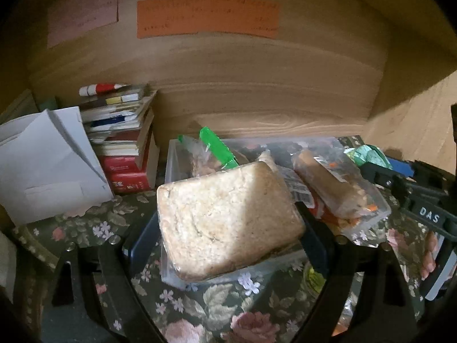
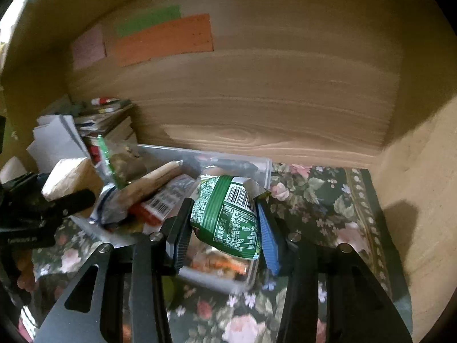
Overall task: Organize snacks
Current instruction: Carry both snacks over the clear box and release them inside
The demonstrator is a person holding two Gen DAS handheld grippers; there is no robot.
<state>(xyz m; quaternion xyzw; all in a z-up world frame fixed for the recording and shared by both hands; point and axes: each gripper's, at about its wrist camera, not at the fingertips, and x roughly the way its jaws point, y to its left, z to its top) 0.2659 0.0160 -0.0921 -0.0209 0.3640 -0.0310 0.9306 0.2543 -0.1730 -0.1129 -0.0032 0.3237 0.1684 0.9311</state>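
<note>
Left tongs (image 1: pixel 228 228) clamp a pale rice-cake pack (image 1: pixel 228 220); right tongs (image 2: pixel 222 223) pinch a green packet (image 2: pixel 228 217). Both hang above the crowded clear bin (image 2: pixel 257 165); lower each into a free gap before letting go.

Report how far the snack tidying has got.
Done: several packets already lie in the clear bin. In hand: the left gripper holds a pale wrapped block; the right gripper holds a green packet. Left: putting both away.
</note>
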